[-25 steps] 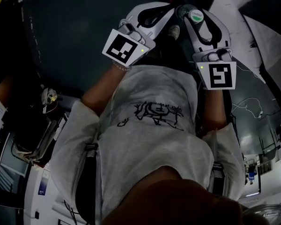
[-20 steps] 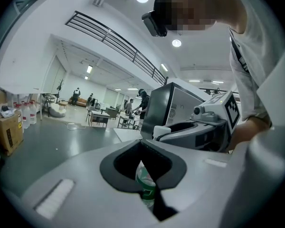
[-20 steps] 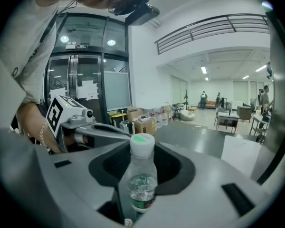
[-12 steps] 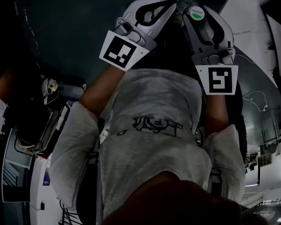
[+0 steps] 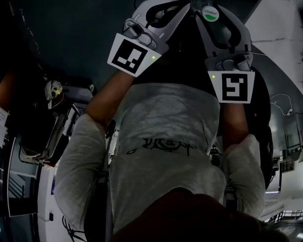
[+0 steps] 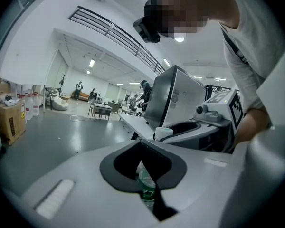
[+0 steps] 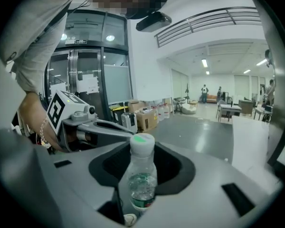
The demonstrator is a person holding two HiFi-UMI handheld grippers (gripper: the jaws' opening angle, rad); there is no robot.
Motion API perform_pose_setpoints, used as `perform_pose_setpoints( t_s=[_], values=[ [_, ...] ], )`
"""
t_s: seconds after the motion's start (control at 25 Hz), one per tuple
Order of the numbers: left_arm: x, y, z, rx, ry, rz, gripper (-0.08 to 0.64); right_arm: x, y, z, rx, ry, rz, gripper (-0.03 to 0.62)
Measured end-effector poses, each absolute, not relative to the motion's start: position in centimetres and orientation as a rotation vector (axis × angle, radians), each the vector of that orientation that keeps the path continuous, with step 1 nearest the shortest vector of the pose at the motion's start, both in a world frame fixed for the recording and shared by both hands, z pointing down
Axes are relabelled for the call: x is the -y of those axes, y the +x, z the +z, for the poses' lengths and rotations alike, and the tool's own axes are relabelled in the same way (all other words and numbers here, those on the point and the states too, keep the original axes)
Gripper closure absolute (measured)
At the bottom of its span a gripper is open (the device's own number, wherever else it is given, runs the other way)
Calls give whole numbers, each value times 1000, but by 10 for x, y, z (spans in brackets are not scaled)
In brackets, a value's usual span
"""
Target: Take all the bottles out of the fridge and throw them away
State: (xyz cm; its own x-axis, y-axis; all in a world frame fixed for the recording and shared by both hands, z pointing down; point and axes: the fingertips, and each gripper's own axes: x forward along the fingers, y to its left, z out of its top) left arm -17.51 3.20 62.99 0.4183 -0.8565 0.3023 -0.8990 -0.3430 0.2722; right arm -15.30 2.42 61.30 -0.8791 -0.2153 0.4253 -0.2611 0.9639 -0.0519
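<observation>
- Since the earlier pictures, both grippers are carried nearer the top edge of the head view and kept side by side, while the printed grey shirt is slid lower in it.
- On the left, the left gripper [image 5: 159, 14] is seen closed on the left bottle [image 6: 146, 186]. Only a slice of clear plastic with a green label band is shown in the gap of the dark pads. Its long axis is set across the jaws and is upright in the left gripper view.
- On the right, the right gripper [image 5: 218, 21] is held fairly wide yet clamped on the right bottle [image 7: 142, 184]. This bottle is stood upright between the pads, with its white cap [image 7: 142, 144] marked green and turned toward the head camera.
- Both bottles are thus already out of the fridge, which is shown in no view. No bin is shown either, so neither hand can be judged nearer to it.
- The bottle walls are judged thin, smooth and easily crushed, and droplets are seen inside the right one. The gripper shells are of smooth, pale, hard plastic, with matte dark pads.
</observation>
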Motion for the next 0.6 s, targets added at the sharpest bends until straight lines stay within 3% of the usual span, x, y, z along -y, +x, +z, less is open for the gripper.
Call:
perform_pose_setpoints(
  t_s=[0.6],
  values=[
    [-45, -170, 727, 1512, 2274, 194, 552, -39, -150, 724, 2665, 335, 145, 437]
  ],
)
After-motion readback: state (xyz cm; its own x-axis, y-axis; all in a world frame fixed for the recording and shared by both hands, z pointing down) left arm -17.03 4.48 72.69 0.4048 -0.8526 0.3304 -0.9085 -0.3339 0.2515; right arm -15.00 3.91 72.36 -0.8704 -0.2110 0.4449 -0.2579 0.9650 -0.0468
